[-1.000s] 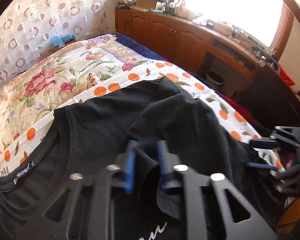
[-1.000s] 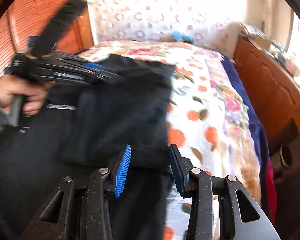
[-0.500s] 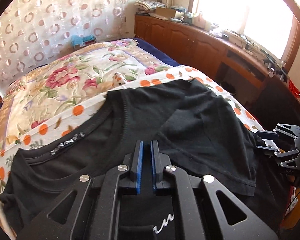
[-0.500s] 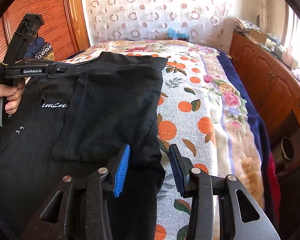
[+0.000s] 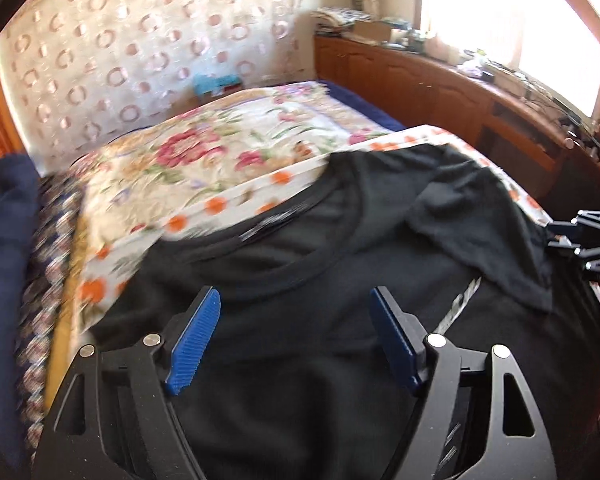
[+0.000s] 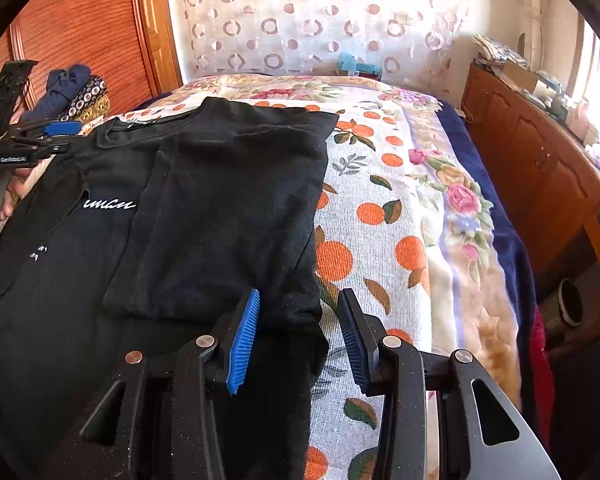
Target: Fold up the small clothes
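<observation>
Domestic bedroom. A bed (image 6: pixel 452 240) under a floral and orange-print cover fills the centre; a patterned curtain (image 6: pixel 320 20) hangs at upper centre; cluttered wooden cabinets (image 6: pixel 532 168) line the right below a bright window (image 5: pixel 512 16); upper left, probably a wardrobe door (image 6: pixel 88 32).

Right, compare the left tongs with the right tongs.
The left tongs are opening wide; the right tongs stand narrower. The left tongs sit over the black T-shirt at its chest, below the collar; the right tongs straddle its folded side edge. Both have blue pads and pinch nothing.
</observation>
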The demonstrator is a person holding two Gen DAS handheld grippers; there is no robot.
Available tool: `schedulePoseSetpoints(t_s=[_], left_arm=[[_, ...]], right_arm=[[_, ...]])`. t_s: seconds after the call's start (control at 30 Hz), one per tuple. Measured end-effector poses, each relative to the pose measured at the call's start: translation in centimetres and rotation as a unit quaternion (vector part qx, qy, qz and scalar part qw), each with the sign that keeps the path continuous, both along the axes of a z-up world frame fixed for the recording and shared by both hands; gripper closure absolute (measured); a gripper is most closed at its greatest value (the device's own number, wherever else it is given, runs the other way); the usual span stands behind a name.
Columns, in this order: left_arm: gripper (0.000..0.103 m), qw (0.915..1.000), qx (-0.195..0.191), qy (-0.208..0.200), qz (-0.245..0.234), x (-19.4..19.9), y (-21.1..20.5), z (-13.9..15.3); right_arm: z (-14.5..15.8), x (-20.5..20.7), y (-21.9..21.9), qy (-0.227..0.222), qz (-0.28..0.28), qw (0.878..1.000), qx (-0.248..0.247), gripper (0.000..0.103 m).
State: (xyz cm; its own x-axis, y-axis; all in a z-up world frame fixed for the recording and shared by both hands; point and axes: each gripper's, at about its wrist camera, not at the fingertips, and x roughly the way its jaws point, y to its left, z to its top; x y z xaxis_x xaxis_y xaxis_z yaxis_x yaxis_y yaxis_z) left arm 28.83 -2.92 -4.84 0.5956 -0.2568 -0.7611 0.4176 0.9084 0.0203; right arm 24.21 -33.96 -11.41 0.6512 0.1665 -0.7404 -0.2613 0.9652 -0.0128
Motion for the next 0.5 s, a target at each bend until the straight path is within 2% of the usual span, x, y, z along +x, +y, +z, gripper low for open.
schedulePoseSetpoints(t_s=[0.3, 0.5], left_arm=[[0.025, 0.9968, 0.027, -0.006, 0.075, -2.3, 7.6, -0.2], [0.038, 0.9969, 0.016, 0.01, 0.076, -2.2, 8.3, -1.5]], right_arm=[[2.0, 1.7, 0.8, -0.02, 0.028, 0.999, -0.015, 0.061], [2.1, 5.0, 1.3, -0.018, 0.037, 0.999, -0.009, 0.061]])
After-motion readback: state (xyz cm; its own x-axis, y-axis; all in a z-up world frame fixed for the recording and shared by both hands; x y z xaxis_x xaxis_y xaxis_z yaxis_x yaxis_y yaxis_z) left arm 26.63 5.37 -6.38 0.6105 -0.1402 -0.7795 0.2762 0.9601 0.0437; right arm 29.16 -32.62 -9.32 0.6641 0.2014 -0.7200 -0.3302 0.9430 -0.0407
